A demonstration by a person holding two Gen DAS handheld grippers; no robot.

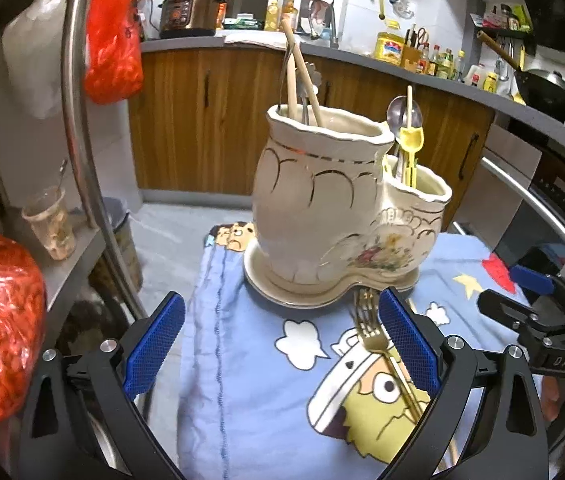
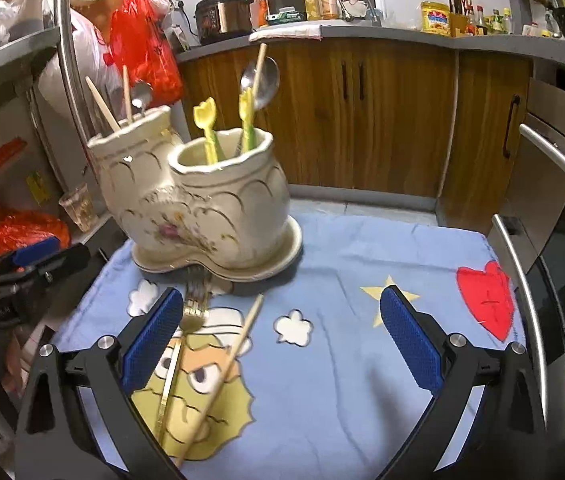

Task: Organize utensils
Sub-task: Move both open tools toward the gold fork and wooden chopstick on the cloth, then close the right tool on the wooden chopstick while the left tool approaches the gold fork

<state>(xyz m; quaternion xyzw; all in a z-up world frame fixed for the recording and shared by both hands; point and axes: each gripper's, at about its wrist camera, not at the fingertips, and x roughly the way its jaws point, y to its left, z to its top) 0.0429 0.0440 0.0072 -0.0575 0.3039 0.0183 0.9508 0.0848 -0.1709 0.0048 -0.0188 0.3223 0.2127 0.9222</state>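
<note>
1. The fork (image 2: 192, 312) lies flat on the blue cloth (image 2: 342, 360), toward its left side in the right wrist view; its tines reach the saucer rim of the holder (image 2: 210, 200), which stands near the far left corner of the cloth; the chopstick (image 2: 226, 368) lies just beside the fork, slanting toward the near edge.
2. Both tools stand wide with nothing between the pads; the left gripper (image 1: 282, 344) hovers over the cloth with the fork close against its right pad; the right gripper (image 2: 282, 344) hangs above both loose pieces, its left pad just over the fork's neck.
3. The fork looks like thin polished metal: stiff, light, slippery; lying flat it offers little to pinch, so I would judge the narrow handle the best place, taken across its width near the middle.
4. The chopstick seems light wood, stiff, likely to roll; a grip near mid-length should keep it balanced.
5. The holder appears to be glazed china: heavy, fragile, already crowded with spoons and chopsticks; a knock from a pad could tip it on its saucer.
</note>
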